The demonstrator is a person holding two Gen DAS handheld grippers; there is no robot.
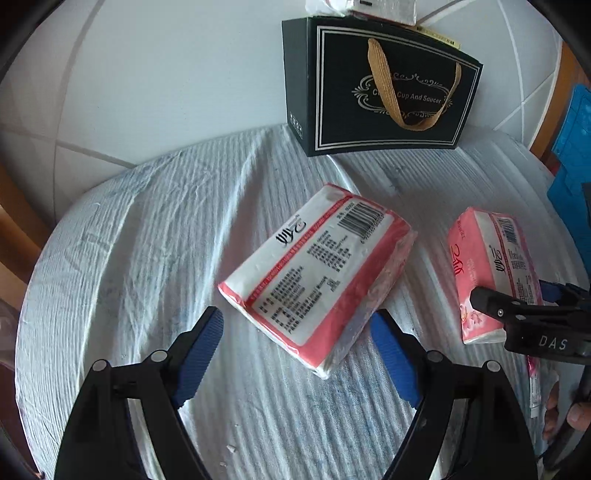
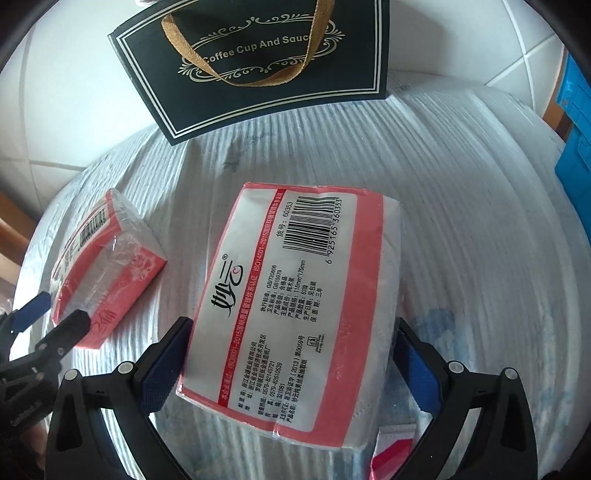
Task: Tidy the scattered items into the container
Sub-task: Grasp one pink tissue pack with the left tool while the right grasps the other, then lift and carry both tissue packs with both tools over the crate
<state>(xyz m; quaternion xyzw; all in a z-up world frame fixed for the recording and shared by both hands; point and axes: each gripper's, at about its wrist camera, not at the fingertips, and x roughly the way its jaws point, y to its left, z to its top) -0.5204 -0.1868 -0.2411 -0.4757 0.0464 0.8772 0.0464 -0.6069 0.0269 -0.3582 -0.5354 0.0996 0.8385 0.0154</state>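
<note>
Two pink-and-white tissue packs lie on a round table with a white ribbed cover (image 1: 147,229). In the left wrist view, one pack (image 1: 317,273) sits just ahead of my open left gripper (image 1: 297,332), its near corner between the fingertips. The second pack (image 1: 491,273) lies to the right with my right gripper (image 1: 517,314) around it. In the right wrist view, my right gripper (image 2: 291,354) has both blue pads against the sides of that pack (image 2: 295,302). A black "Coffee Cup And Saucer" gift bag (image 1: 380,88) with gold ribbon handle stands at the table's far edge.
A blue crate (image 1: 576,166) stands to the right beyond the table. A white wrapped item (image 1: 369,7) lies behind the bag. White floor tiles (image 1: 147,74) surround the table. The other pack (image 2: 107,266) and my left gripper (image 2: 48,325) show at left in the right wrist view.
</note>
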